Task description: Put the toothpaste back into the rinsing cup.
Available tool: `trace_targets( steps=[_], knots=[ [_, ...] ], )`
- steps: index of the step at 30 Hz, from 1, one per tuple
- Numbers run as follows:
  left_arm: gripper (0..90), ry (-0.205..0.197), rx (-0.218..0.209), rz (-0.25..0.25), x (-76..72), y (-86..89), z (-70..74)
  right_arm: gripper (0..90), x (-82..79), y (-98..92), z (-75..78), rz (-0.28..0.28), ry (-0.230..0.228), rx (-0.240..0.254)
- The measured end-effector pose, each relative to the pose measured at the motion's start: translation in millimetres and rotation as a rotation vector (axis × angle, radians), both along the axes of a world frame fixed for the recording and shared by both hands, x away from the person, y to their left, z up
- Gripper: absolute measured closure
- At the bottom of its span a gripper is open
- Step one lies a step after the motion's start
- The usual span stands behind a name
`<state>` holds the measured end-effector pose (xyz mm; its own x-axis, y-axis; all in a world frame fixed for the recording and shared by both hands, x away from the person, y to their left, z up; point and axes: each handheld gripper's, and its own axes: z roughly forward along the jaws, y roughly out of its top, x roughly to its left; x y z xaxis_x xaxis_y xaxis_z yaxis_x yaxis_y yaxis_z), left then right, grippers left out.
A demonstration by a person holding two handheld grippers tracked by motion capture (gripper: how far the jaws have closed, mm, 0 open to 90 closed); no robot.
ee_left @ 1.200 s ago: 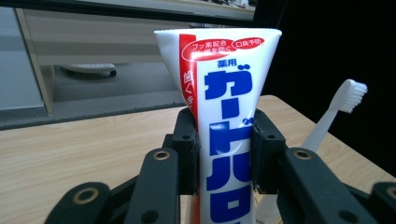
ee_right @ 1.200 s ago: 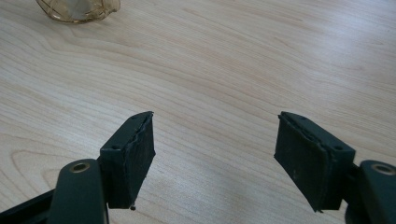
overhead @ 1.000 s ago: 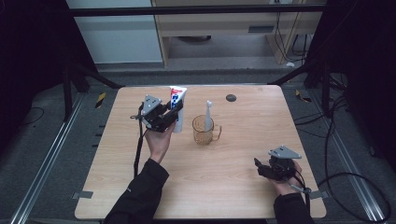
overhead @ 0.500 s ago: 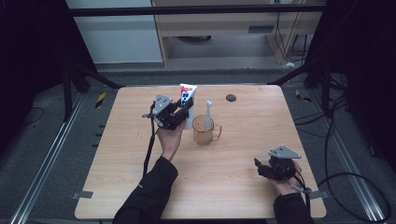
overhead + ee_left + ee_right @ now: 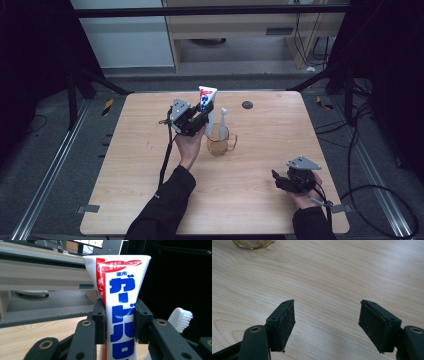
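A white toothpaste tube with red and blue print stands upright in my left gripper, raised above the table just left of an amber glass mug. In the left gripper view the jaws are shut on the toothpaste tube at its middle. A white toothbrush stands in the mug, bristles up, and its head is seen right of the tube. My right gripper rests low near the table's front right, open, with bare wood between its fingertips.
A small dark round spot lies on the wooden table behind the mug. The mug's base shows at the top left of the right gripper view. A shelf unit stands beyond the table's far edge.
My left gripper has carried the toothpaste tube to the right, from well left of the mug to right beside it. The right gripper has stayed put.
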<state>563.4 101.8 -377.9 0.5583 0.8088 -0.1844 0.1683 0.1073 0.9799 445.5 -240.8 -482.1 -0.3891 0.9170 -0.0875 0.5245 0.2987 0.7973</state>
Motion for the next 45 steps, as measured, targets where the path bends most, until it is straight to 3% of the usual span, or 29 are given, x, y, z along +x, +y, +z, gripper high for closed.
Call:
trace_targets(
  steps=[21, 42, 45],
  knots=[
    [67.4, 0.01, 0.019, -0.002, 14.8, -14.0, -22.7, 28.9, 0.5, -0.1, -1.0, 0.004, 0.002, -0.006],
    [66.6, 0.02, 0.049, -0.03, 9.9, -18.0, -40.2, 28.3, 1.2, 1.1, -2.2, 0.009, 0.008, -0.012],
    [66.2, 0.026, 0.075, -0.036, 8.2, -19.6, -43.8, 28.0, 1.4, 1.4, -2.9, 0.009, 0.012, -0.017]
  ],
)
